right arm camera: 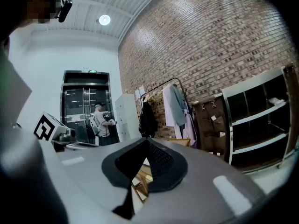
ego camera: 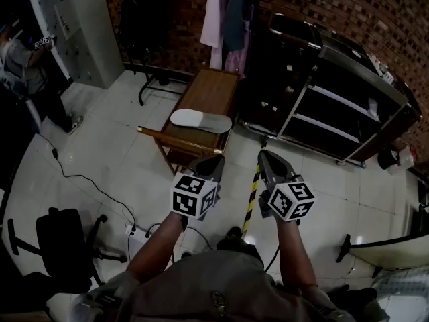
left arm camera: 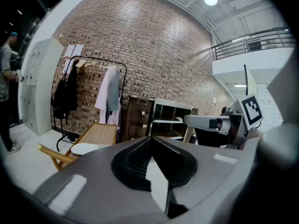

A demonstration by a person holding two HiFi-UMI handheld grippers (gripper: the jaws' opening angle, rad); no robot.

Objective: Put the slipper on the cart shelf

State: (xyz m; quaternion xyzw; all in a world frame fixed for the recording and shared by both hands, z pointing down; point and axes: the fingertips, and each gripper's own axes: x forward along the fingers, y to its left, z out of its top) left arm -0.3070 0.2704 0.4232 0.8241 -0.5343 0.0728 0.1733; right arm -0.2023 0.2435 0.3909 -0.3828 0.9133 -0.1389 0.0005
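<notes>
Now the slipper (ego camera: 200,120) lies flat on the near end of the wooden tabletop (ego camera: 213,86), well apart from both grippers. Toward 3 o'clock of it stands the cart (ego camera: 328,98). At 6 o'clock of the slipper, the left gripper (ego camera: 213,159) and right gripper (ego camera: 266,154) hang side by side, each with its jaws closed together on nothing.

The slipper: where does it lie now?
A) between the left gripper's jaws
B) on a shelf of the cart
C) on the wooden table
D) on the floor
C: in the head view the slipper lies flat on the near end of the wooden table, to the left of the cart and apart from it.
</notes>
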